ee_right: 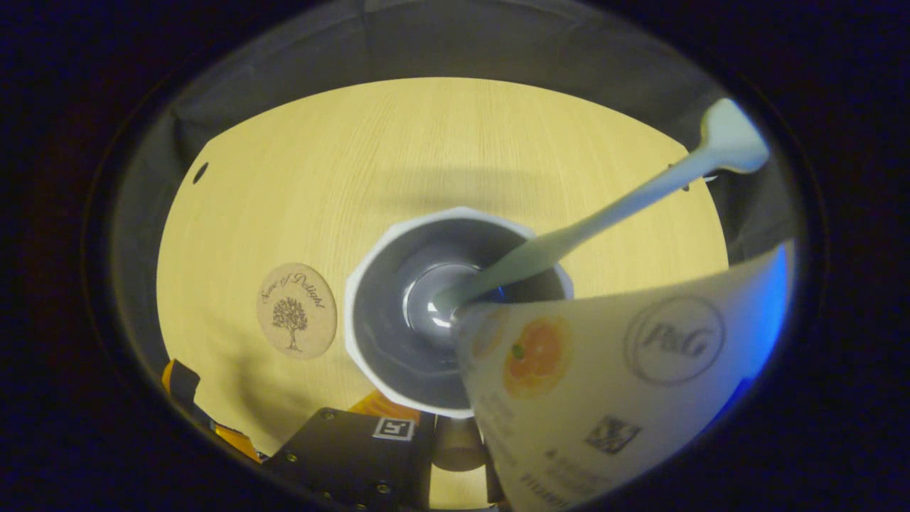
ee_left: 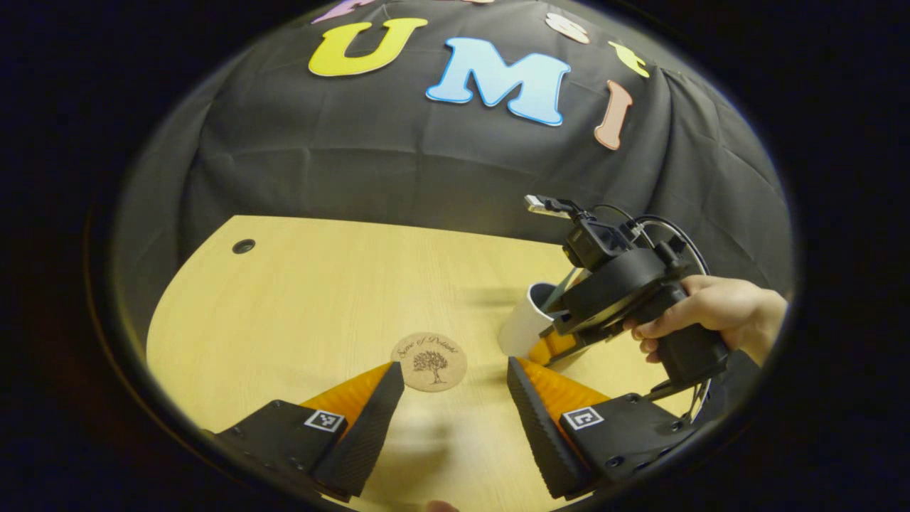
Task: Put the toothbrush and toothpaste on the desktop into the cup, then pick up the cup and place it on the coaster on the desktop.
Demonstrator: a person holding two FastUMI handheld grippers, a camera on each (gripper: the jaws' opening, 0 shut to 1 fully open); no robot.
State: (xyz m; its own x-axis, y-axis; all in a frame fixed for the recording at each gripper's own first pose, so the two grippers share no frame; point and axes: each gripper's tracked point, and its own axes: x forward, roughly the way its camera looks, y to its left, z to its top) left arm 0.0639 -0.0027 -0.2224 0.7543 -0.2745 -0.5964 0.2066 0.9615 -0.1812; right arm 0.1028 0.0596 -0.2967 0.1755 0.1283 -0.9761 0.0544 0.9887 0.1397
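The white cup point(ee_right: 370, 334) stands on the desk with the pale green toothbrush point(ee_right: 604, 210) leaning in it. The toothpaste tube point(ee_right: 625, 370) has its cap end down in the cup and its flat end close to the camera, hiding one finger. My right gripper point(ee_right: 444, 427) hangs right over the cup's near rim; a strip of table shows between its visible finger and the tube. In the left gripper view, a hand holds that right gripper point(ee_left: 551, 348) over the cup point(ee_left: 522, 323). My left gripper point(ee_left: 455, 370) is open just behind the round cork coaster point(ee_left: 429, 361).
The wooden desk point(ee_left: 298, 299) has a cable hole point(ee_left: 243, 246) at its far left corner. The coaster point(ee_right: 296, 311) lies left of the cup, a short gap between them. Black cloth hangs behind the desk.
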